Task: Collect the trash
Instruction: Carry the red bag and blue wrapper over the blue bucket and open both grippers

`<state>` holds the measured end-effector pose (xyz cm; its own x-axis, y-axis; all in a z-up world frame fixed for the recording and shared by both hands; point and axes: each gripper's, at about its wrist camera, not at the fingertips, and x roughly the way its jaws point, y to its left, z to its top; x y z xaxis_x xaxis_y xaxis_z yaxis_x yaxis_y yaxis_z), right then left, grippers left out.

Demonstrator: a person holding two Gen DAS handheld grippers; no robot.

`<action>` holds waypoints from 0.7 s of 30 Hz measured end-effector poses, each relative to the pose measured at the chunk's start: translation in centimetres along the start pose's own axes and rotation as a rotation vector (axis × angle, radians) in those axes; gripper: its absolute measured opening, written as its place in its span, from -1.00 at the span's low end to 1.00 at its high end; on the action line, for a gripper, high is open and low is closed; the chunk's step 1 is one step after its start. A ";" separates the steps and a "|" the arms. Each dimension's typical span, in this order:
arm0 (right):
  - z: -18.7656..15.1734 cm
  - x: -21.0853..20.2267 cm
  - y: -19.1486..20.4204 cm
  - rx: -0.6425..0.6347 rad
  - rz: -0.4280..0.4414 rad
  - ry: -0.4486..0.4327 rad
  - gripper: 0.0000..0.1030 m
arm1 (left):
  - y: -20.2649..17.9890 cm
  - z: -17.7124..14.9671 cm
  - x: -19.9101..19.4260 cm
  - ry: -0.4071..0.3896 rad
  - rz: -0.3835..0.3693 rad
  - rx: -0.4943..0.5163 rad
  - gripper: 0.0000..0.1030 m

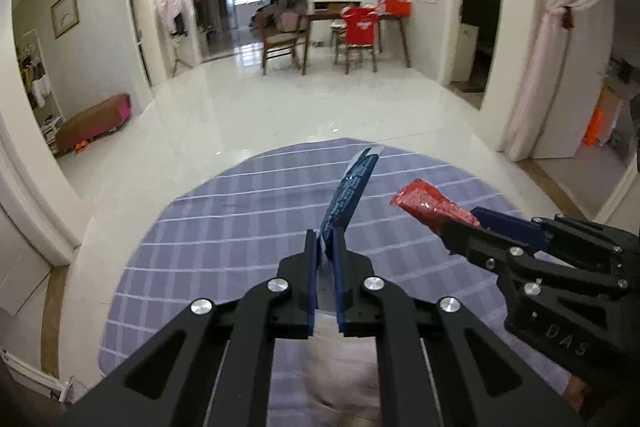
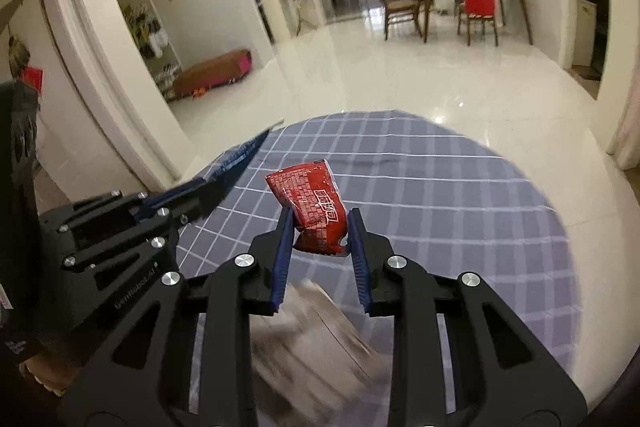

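Note:
My left gripper (image 1: pixel 326 239) is shut on a blue wrapper (image 1: pixel 350 193) that sticks up and forward above the round table with a blue checked cloth (image 1: pixel 224 227). My right gripper (image 2: pixel 320 219) is shut on a red snack packet (image 2: pixel 314 207) and holds it above the same table (image 2: pixel 460 211). In the left wrist view the right gripper (image 1: pixel 452 227) comes in from the right with the red packet (image 1: pixel 430 205). In the right wrist view the left gripper (image 2: pixel 196 197) is at the left with the blue wrapper (image 2: pixel 240 157).
A blurred pale bin or container lies below the grippers (image 2: pixel 316 343), and it also shows in the left wrist view (image 1: pixel 344 371). Beyond the table is a glossy white tiled floor (image 1: pixel 300 95), a dining table with chairs (image 1: pixel 352 27) far back and a brown bench (image 1: pixel 94 123) at left.

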<state>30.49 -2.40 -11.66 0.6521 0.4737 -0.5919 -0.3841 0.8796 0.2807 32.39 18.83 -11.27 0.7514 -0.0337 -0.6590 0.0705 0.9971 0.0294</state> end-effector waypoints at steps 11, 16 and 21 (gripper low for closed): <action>-8.3 -17.7 -11.3 0.151 -0.146 -0.166 -0.47 | -19.0 -3.8 -5.9 -0.024 -0.203 0.143 -0.86; -13.0 -23.4 -16.9 0.252 -0.231 -0.209 -0.47 | -27.3 -6.0 -6.0 0.005 -0.283 0.220 -0.86; -17.4 -26.0 -21.5 0.348 -0.292 -0.207 -0.47 | -34.4 -9.1 -4.5 0.064 -0.330 0.307 -0.86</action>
<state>10.43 -34.40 -15.50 0.8294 0.1728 -0.5312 0.0522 0.9228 0.3817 20.61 -14.71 -16.09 0.6145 -0.3325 -0.7154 0.4981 0.8668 0.0250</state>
